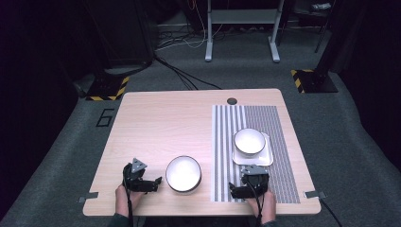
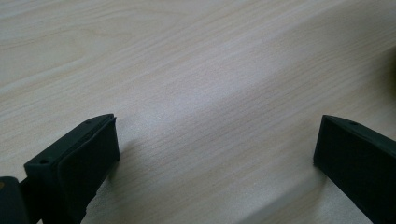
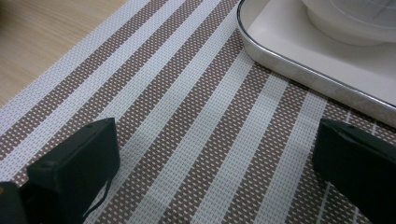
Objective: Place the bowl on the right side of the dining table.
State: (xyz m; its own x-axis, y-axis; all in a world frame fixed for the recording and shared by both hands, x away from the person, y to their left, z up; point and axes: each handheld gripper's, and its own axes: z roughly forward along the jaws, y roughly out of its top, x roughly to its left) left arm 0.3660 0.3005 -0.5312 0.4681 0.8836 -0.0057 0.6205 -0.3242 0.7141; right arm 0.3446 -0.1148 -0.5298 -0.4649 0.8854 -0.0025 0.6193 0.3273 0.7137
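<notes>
Left claw (image 1: pixel 157 182) spread wide, empty, over bare desk (image 1: pixel 156 127) beside dark-rimmed bowl (image 1: pixel 183 174). Right claw (image 1: pixel 235 190) spread wide, empty, over striped mat (image 3: pixel 187 116); white bowl (image 1: pixel 249 141) sits in square tray (image 1: pixel 267 158).

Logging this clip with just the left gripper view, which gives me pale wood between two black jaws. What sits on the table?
Observer: A white round bowl with a dark rim stands on the bare wooden table, just right of the left gripper.
Operator: Anything else?
Observer: A smaller white bowl sits on a white square tray on a brown-and-white striped woven placemat.
Operator: And the right gripper?
Observer: The right gripper is open over the placemat, near the tray, holding nothing.
</notes>
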